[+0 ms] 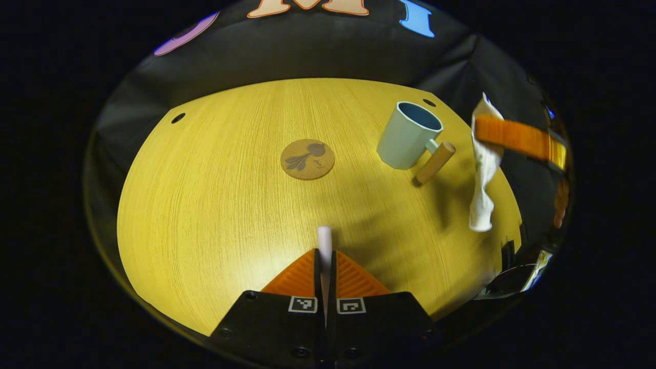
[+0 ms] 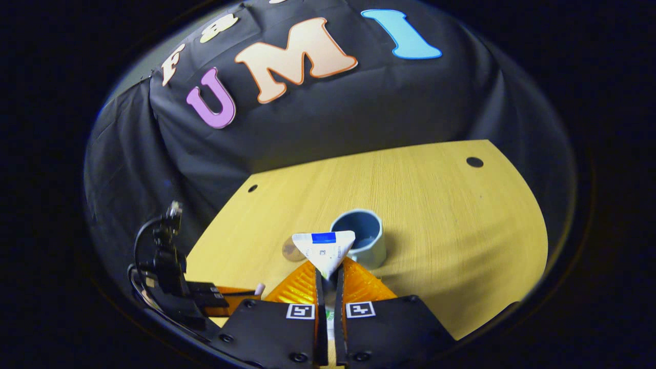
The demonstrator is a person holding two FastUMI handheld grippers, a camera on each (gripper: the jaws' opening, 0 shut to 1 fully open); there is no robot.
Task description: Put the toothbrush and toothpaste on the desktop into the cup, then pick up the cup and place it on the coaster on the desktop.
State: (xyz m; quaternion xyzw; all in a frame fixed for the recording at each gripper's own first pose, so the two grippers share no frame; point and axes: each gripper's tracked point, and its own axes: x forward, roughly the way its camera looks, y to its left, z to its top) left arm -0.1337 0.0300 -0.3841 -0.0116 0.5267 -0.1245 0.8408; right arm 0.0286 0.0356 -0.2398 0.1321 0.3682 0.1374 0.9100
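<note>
A wide yellow wood-grain desktop (image 1: 215,205) fills the booth floor, curving away under black cloth walls. Toward its far right side stands a pale blue plastic cup (image 1: 408,136) with a dark blue inside and a cylindrical wooden handle (image 1: 434,163), upright and empty as far as can be seen. Well apart from it, near the middle of the desktop, lies a round brown cork coaster (image 1: 307,159) with a dark printed motif.

Above the desktop just right of the cup, the right gripper (image 2: 328,274) holds a white squeezable toothpaste tube (image 1: 483,169), fingers pressed together on it, the tube hanging cap end down. In the right gripper view the tube's flat crimped end (image 2: 324,251) sits just in front of the cup's open mouth (image 2: 357,234).

Nearer the onlooker, the left gripper (image 1: 325,266) has its fingers closed on a slim pale toothbrush handle (image 1: 324,241), which pokes forward over bare wood.

The step in hand appears to be dropping the toothpaste into the cup. To do it well, the tube likely needs centring over the rim, lowering cap-first until partly inside, then releasing, since a light cup may tip if nudged sideways.
</note>
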